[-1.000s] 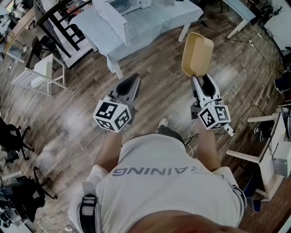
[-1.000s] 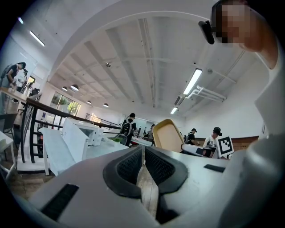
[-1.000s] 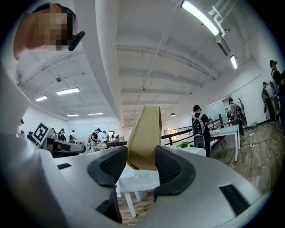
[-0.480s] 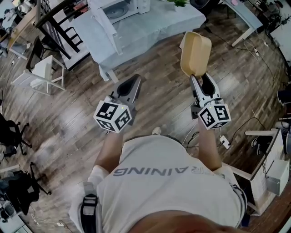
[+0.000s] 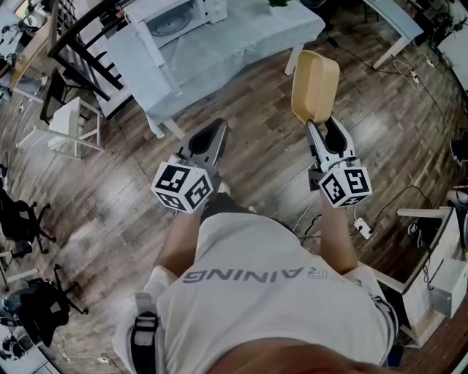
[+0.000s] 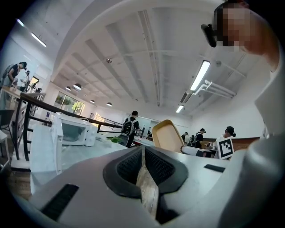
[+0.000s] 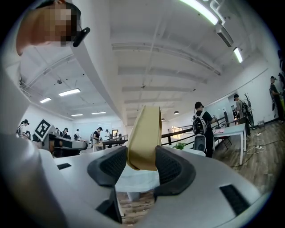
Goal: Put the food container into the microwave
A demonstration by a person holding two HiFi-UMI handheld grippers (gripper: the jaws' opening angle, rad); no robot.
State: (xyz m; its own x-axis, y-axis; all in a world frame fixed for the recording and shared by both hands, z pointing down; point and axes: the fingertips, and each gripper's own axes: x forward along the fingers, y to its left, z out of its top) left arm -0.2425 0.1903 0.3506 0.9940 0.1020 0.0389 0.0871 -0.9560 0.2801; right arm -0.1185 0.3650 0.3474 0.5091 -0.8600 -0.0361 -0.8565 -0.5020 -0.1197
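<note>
A cloth-covered table stands ahead across the wood floor, with the microwave on it. Both grippers are held forward, side by side. The left gripper has its jaws together and empty. The right gripper clamps the tan food container by its lower edge, upright beyond the jaws and well apart from the microwave.

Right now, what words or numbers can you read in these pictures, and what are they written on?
"RAINING": on the person's white shirt, upside down in the head view; a fold may hide a letter before it.
Cubes on the left hand-held gripper and the right hand-held gripper: black-and-white square patterns only, no words.
Food container: plain, no print.
Microwave: any label is too small to read.
</note>
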